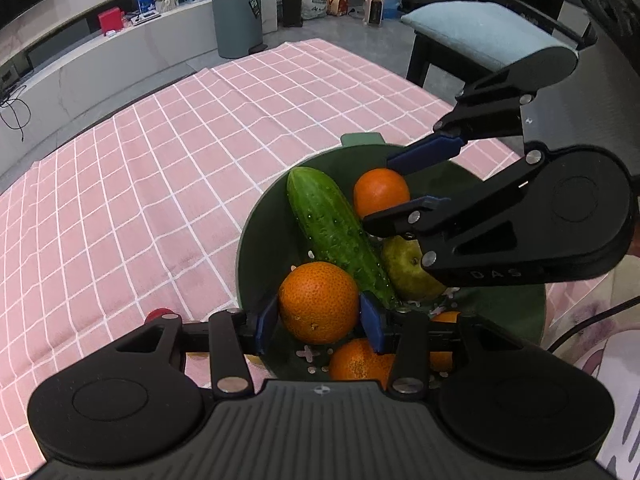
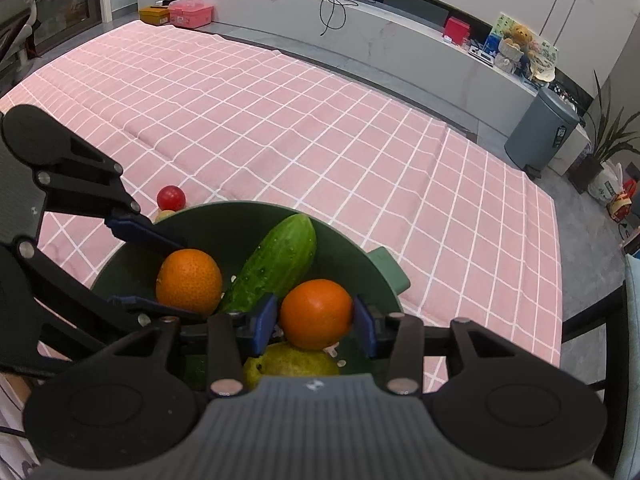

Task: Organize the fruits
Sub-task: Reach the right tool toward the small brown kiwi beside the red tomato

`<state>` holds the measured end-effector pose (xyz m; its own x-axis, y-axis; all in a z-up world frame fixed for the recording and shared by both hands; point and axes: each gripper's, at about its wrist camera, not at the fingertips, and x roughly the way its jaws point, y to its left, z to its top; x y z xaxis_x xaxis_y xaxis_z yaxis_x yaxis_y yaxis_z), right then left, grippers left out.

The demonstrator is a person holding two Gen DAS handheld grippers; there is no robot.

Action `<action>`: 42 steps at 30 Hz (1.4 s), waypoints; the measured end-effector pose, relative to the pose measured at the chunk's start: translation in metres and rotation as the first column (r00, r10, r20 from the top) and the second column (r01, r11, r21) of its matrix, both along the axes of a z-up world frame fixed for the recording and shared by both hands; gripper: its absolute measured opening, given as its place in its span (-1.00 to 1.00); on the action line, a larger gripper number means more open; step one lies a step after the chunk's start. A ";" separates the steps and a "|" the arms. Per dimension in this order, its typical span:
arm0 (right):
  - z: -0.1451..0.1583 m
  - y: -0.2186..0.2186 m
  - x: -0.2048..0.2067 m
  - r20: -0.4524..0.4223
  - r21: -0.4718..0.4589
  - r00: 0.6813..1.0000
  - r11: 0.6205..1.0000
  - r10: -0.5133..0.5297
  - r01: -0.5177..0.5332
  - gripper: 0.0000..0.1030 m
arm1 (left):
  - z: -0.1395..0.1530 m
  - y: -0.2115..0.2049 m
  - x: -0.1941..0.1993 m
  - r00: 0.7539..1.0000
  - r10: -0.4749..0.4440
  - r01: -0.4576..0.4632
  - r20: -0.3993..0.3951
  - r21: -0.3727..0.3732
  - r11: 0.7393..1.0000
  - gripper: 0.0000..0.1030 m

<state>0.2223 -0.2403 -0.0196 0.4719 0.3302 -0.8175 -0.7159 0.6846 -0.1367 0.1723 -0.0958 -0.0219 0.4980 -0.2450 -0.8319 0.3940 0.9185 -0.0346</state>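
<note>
A dark green colander bowl (image 1: pixel 256 236) (image 2: pixel 224 220) holds a cucumber (image 1: pixel 332 228) (image 2: pixel 276 264), a pear (image 1: pixel 404 272) (image 2: pixel 288 362) and several oranges. My left gripper (image 1: pixel 320 316) is shut on an orange (image 1: pixel 318 302) over the bowl; it also shows in the right wrist view (image 2: pixel 156 272), around that orange (image 2: pixel 188 280). My right gripper (image 2: pixel 314 320) is shut on another orange (image 2: pixel 316 314); it shows in the left wrist view (image 1: pixel 404 184), with that orange (image 1: pixel 380 196) between its blue fingers. More oranges (image 1: pixel 360 360) lie lower in the bowl.
The bowl stands on a pink checked tablecloth (image 1: pixel 160 184) (image 2: pixel 320 132). A small red fruit (image 2: pixel 171 197) lies on the cloth beside the bowl's rim, with a yellowish one partly hidden next to it. A chair with a teal cushion (image 1: pixel 480 36) stands at the table's far side.
</note>
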 end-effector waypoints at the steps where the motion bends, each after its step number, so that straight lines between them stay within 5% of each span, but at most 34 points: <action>1: 0.002 -0.001 0.000 -0.002 0.004 1.000 1.000 -0.003 0.003 -0.16 | 0.002 0.002 -0.003 1.000 0.003 -0.003 0.014 0.002 1.000 0.05; 11: 0.031 0.009 -0.023 0.025 0.073 1.000 0.997 0.006 -0.008 -0.07 | 0.044 0.042 -0.032 0.992 0.046 -0.040 0.121 -0.053 0.998 0.12; 21: 0.042 0.054 -0.043 0.027 0.138 0.992 0.983 0.120 -0.123 -0.12 | 0.051 0.103 -0.049 0.984 0.126 -0.124 0.128 -0.029 0.992 0.12; 31: 0.028 0.103 -0.045 0.003 -0.014 0.957 0.957 0.289 -0.289 -0.25 | 0.029 0.119 -0.049 0.990 0.096 -0.093 0.108 -0.029 0.995 0.04; 36: 0.021 0.124 -0.032 -0.061 -0.085 0.934 0.930 0.353 -0.357 -0.47 | 0.014 0.120 -0.039 0.992 0.075 -0.073 0.105 -0.026 0.997 -0.14; 42: -0.005 0.144 -0.013 -0.159 -0.104 0.918 0.918 0.364 -0.382 -0.47 | -0.011 0.130 -0.022 0.995 0.051 -0.046 0.090 -0.059 0.997 -0.16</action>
<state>0.2091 -0.0961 -0.0242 0.2184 0.3473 -0.9120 -0.9334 0.3469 -0.0914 0.1506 0.0338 -0.0326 0.5841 -0.2643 -0.7674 0.3528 0.9342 -0.0533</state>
